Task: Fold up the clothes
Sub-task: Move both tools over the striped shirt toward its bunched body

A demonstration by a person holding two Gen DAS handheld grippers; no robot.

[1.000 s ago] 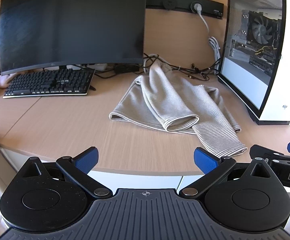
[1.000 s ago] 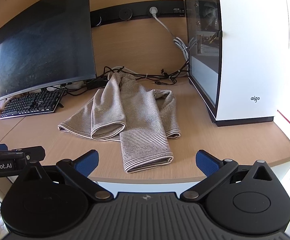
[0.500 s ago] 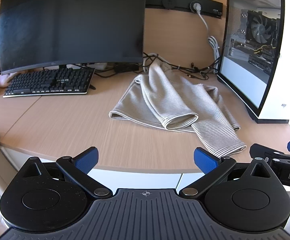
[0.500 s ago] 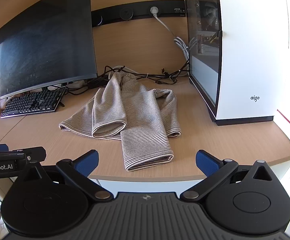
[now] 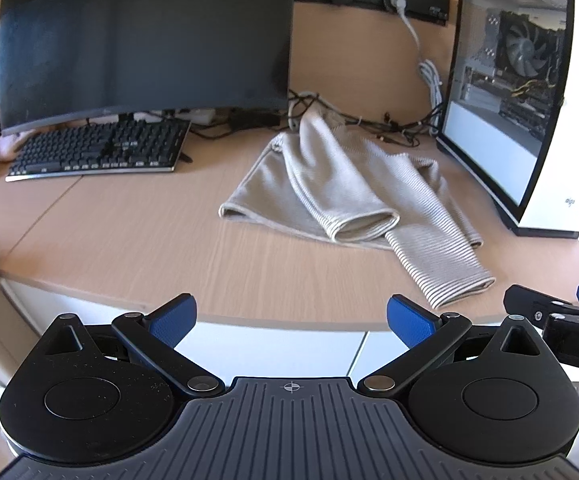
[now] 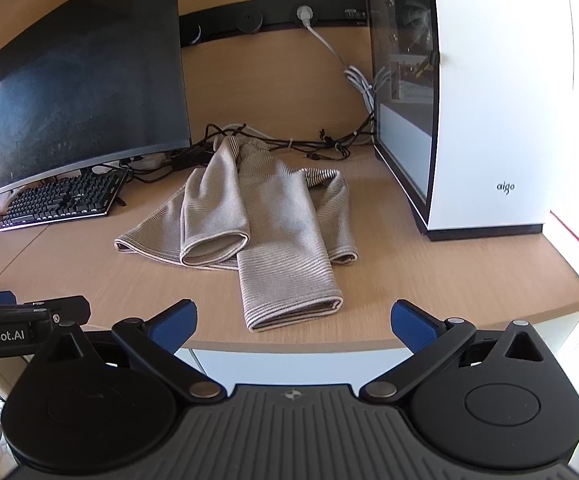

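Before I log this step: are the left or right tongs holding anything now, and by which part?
Nothing is held. The left tongs and right tongs are both open and empty, short of the desk edge. The striped sweater lies untouched on the desk.

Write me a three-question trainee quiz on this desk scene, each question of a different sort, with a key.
1. True or false: the left tool is shut on the striped sweater.
2. Multiple choice: what stands just right of the sweater on the desk? A) the keyboard B) the white computer case C) a lamp
3. Fill the gap: the sleeve cuff nearest the desk's front edge lies closest to the ____ tool.

Key
1. False: both tools, the right tool included, are open, short of the desk edge and touching no cloth.
2. B: the white computer case; the keyboard lies to the left, before the monitor.
3. right
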